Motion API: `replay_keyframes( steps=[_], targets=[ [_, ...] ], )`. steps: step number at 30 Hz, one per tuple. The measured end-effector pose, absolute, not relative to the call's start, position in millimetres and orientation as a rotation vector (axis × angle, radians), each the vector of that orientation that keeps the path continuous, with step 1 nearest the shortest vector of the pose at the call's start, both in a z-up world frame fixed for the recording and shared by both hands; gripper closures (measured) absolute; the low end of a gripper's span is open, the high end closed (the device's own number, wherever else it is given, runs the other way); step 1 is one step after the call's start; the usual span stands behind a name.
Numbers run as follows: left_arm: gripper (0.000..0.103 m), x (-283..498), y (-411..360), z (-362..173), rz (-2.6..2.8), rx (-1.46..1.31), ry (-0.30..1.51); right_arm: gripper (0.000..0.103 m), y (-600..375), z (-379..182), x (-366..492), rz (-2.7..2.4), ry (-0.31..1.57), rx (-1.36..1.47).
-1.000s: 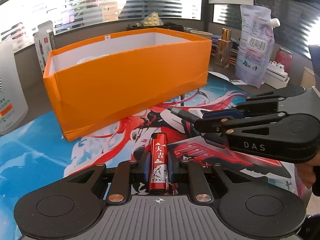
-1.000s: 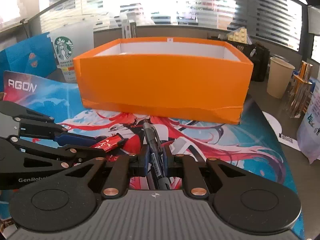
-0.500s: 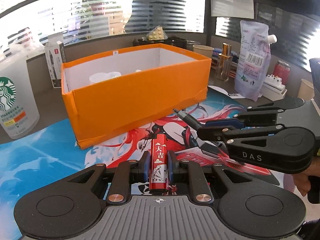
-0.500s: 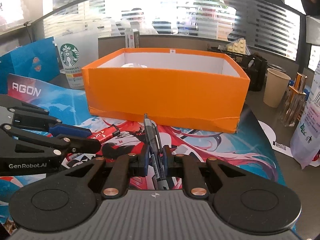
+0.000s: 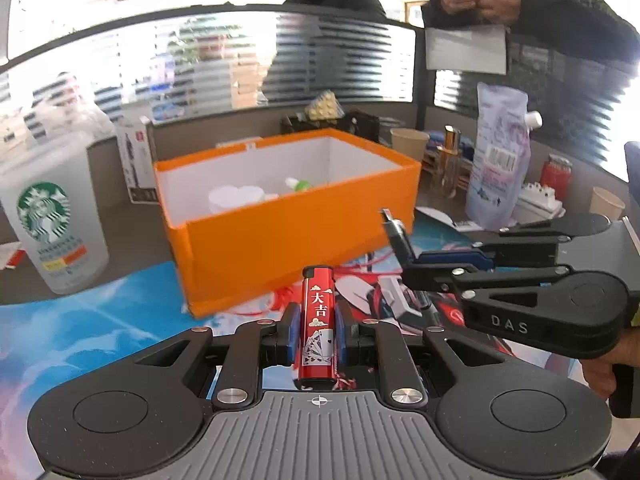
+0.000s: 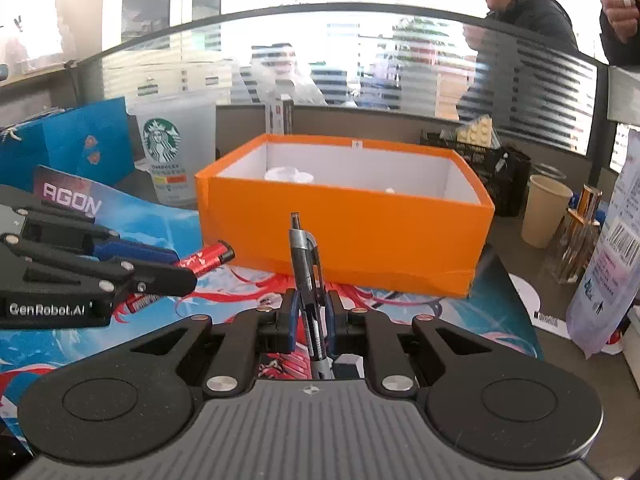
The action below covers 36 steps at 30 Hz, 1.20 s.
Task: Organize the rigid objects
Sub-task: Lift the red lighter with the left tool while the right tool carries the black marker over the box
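Now both grippers have risen since 1 second ago, the left gripper (image 5: 316, 336) clamping the red lighter (image 5: 318, 328) and the right gripper (image 6: 310, 322) clamping the pen (image 6: 308, 276), level with the orange box (image 5: 304, 236) rim, ready for deposit.

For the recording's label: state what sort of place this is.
Most likely an office desk. A striped glass partition rises behind it, people in dark jackets stand beyond, and a printed desk mat carries a Starbucks cup beside the orange box.
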<state>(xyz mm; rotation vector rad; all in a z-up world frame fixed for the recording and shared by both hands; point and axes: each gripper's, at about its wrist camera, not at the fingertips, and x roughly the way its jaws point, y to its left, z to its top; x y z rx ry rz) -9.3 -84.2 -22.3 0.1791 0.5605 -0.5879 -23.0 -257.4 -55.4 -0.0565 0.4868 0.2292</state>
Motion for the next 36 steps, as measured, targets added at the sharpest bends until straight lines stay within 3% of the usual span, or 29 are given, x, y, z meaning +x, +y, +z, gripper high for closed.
replay_keyframes(
  steps=[36],
  targets=[
    [0.087,24.2,-88.9,59.0,-0.553,0.129,0.408,0.091,-277.7,24.7,-18.0,0.249,0.249,0.025]
  ],
)
